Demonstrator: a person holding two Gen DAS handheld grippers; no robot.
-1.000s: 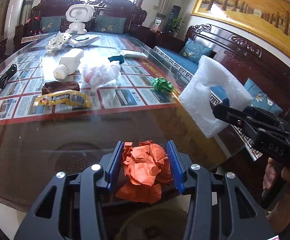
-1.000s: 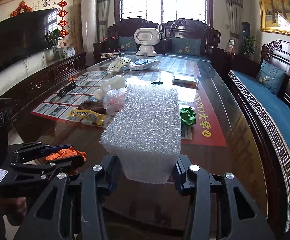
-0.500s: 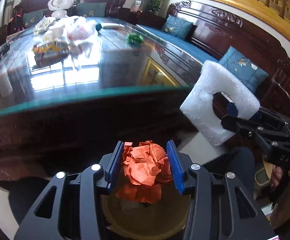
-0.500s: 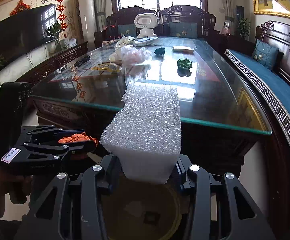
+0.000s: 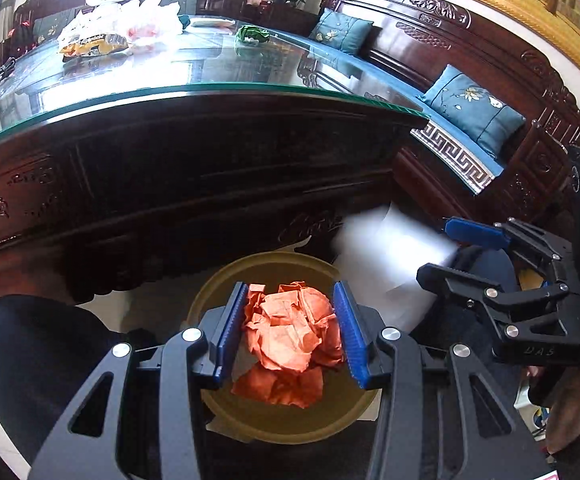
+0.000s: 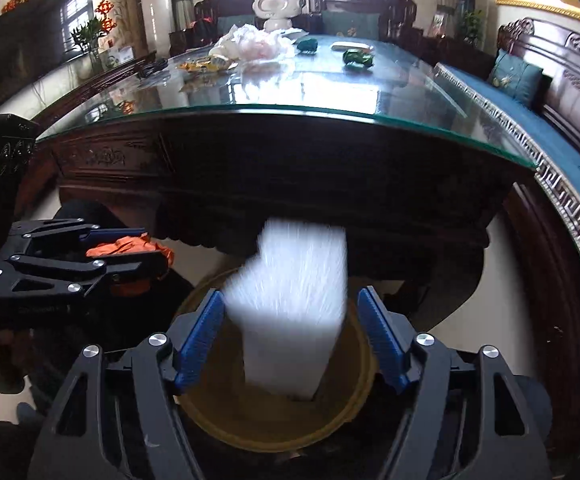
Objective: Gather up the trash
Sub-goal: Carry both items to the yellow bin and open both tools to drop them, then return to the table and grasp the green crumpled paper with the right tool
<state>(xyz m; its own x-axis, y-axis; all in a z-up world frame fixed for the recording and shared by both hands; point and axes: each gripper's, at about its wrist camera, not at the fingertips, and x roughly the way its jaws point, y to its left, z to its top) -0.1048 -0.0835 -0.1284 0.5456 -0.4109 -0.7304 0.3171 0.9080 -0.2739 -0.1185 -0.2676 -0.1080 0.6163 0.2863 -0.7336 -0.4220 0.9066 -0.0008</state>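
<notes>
Left gripper (image 5: 292, 330) squeezed tight on a ball of crumpled orange paper (image 5: 290, 338), right over the round brown bin (image 5: 278, 416) on the floor. Right gripper (image 6: 292, 338) with jaws opening, blue pads clear of the white foam sheet (image 6: 296, 308), no longer pinched. Foam blurry, low between the pads, above the same bin (image 6: 274, 424). Up on the glass table (image 6: 330, 92): more trash, a yellow snack wrapper (image 6: 206, 65), a white plastic bag (image 6: 256, 42), a green wad (image 6: 356, 58).
</notes>
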